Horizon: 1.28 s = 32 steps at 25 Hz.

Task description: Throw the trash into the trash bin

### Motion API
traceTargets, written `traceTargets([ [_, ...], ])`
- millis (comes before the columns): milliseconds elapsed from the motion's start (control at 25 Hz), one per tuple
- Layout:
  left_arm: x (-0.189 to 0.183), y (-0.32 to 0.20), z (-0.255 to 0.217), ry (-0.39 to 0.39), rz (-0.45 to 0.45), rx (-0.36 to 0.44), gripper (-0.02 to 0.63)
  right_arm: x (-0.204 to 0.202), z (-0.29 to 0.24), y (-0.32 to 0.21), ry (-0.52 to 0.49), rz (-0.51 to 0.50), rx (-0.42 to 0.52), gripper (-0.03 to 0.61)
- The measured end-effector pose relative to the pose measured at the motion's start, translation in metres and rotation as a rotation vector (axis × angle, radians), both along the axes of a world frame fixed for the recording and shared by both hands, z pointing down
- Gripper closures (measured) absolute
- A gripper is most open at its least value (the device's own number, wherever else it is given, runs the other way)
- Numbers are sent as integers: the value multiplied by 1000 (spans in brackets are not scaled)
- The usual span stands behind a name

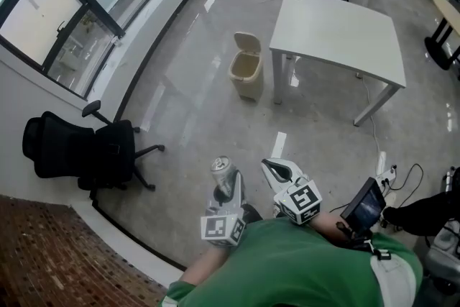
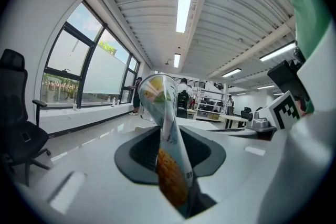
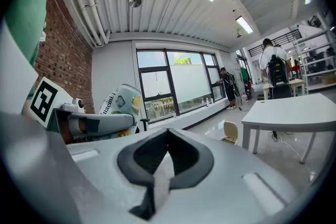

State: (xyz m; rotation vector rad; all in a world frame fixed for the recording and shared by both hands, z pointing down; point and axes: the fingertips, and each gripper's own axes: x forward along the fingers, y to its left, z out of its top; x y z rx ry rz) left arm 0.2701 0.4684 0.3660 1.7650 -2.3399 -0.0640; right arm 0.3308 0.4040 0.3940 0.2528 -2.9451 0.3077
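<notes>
Lettered can in left hand-held gripper, paper scrap in right

Grey polished floor, glossy, reflective. Beige matt plastic trash bin. Smooth white table top. Shiny metal lid on can, glossy printed side. White matt paper scrap. Rough red brick wall, near left. Black matt cloth chair, left.

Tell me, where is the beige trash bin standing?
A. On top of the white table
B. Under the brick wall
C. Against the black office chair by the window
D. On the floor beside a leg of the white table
D: the head view shows the trash bin on the floor, lid up, beside a leg of the white table, far from the black office chair.
</notes>
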Motion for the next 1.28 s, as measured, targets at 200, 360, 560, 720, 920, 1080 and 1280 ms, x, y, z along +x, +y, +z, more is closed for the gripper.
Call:
traceTargets([
  [200, -26, -25, -2, 3, 52, 6, 506, -24, 0, -22, 15, 34, 4, 575],
  [360, -55, -43, -7, 3, 99, 17, 506, -49, -7, -39, 16, 80, 15, 575],
  [560, -97, -60, -15, 2, 148, 39, 506, -88, -15, -53, 17, 133, 30, 575],
  [720, -132, -66, -18, 11, 175, 44, 506, -121, -20, -57, 21, 162, 34, 575],
  [920, -169, -69, -14, 27, 211, 41, 506, -157, -18, -56, 30, 198, 29, 575],
  [1080, -193, -68, -9, 42, 248, 35, 506, -184, -16, -53, 34, 228, 28, 575],
  [1280, -214, -66, -2, 57, 298, 29, 506, -204, -13, -51, 39, 284, 28, 575],
])
